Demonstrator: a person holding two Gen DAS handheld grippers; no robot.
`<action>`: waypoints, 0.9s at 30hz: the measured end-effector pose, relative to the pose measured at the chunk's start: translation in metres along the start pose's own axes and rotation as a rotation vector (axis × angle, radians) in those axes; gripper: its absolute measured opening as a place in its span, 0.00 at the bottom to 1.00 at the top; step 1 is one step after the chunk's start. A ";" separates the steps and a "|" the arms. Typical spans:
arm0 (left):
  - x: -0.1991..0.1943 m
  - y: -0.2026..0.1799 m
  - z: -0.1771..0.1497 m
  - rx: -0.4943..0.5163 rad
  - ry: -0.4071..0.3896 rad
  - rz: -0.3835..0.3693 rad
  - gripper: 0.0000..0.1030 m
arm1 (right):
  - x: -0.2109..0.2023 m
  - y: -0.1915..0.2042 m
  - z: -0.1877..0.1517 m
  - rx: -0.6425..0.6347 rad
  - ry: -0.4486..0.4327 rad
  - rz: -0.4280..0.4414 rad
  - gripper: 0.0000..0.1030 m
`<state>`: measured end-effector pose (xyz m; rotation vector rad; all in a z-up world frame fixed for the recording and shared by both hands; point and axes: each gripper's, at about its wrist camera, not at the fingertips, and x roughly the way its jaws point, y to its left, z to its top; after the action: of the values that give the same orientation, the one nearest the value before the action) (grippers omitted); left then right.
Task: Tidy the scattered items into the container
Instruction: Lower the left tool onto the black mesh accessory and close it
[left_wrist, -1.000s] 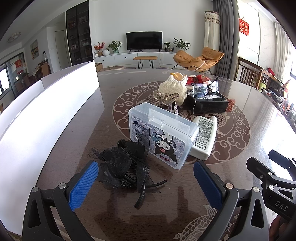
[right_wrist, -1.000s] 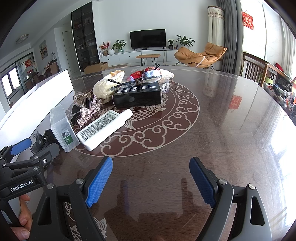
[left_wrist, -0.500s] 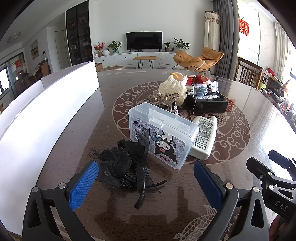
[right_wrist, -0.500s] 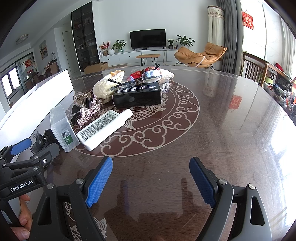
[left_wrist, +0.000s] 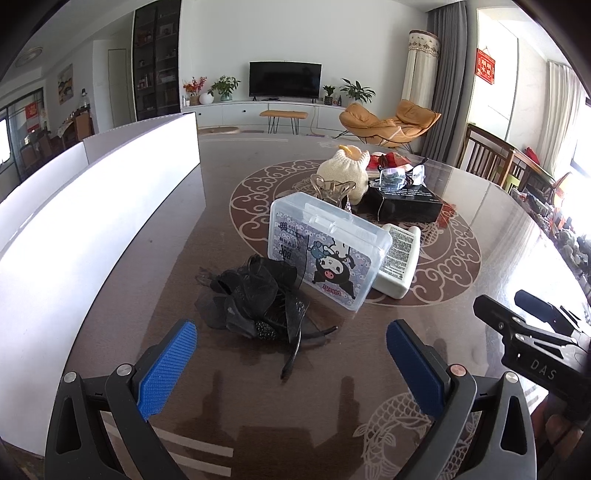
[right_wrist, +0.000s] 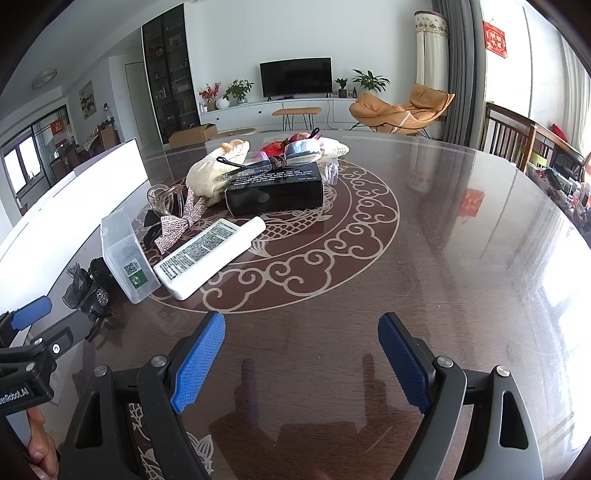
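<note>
A black lace hair clip (left_wrist: 255, 302) lies on the dark table just ahead of my open, empty left gripper (left_wrist: 291, 363). Behind it a clear plastic box (left_wrist: 325, 247) with a cartoon sticker stands on edge; it also shows in the right wrist view (right_wrist: 125, 254). A white tube (right_wrist: 208, 256) lies beside it. Farther back are a sparkly bow (right_wrist: 177, 225), a clear claw clip (left_wrist: 332, 186), a cream knit hat (left_wrist: 345, 170) and a black box (right_wrist: 275, 184) with glasses on top. My right gripper (right_wrist: 301, 356) is open and empty over bare table. A white container wall (left_wrist: 96, 206) runs along the left.
Wooden chairs (right_wrist: 513, 136) stand at the table's right side. Red items (left_wrist: 391, 160) lie behind the black box. The right gripper's body shows at the right of the left wrist view (left_wrist: 532, 347).
</note>
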<state>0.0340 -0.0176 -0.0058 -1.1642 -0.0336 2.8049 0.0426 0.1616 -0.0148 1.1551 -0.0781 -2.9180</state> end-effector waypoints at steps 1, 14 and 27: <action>-0.002 0.002 -0.005 0.007 0.017 -0.004 1.00 | -0.001 -0.001 0.000 0.003 -0.002 0.003 0.84; 0.036 0.018 0.009 -0.070 0.200 -0.053 1.00 | -0.007 -0.006 -0.001 0.042 -0.008 0.040 0.84; 0.079 0.003 0.041 -0.106 0.358 0.152 1.00 | -0.010 -0.014 -0.001 0.065 -0.011 0.069 0.84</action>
<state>-0.0501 -0.0117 -0.0326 -1.7462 -0.0687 2.6988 0.0506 0.1761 -0.0095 1.1207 -0.2095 -2.8820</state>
